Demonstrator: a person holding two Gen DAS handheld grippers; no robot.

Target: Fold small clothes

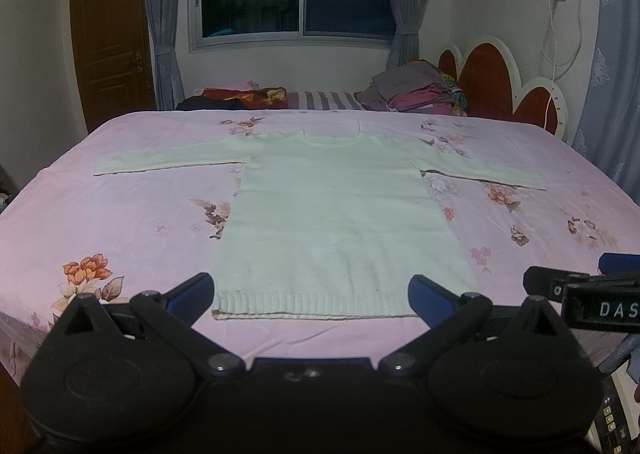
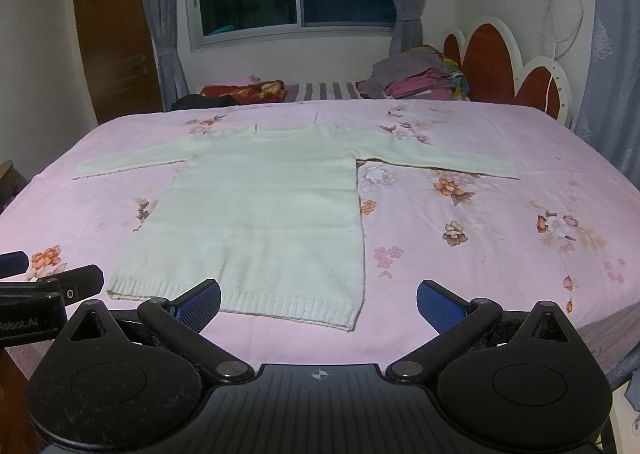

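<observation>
A pale knit long-sleeved sweater (image 1: 336,214) lies flat on the pink flowered bedspread (image 1: 120,214), both sleeves spread out to the sides, ribbed hem nearest me. It also shows in the right wrist view (image 2: 264,214). My left gripper (image 1: 312,294) is open and empty, hovering just before the hem, its fingers spanning most of the hem's width. My right gripper (image 2: 319,300) is open and empty, near the hem's right corner. The right gripper's side shows at the left wrist view's right edge (image 1: 592,294); the left gripper's side shows at the right wrist view's left edge (image 2: 44,290).
A pile of folded clothes (image 1: 416,90) sits at the far right of the bed by the red and white headboard (image 1: 500,82). Dark and red cloth (image 1: 240,98) lies at the far left. A window, curtains and a brown door (image 1: 112,38) stand behind.
</observation>
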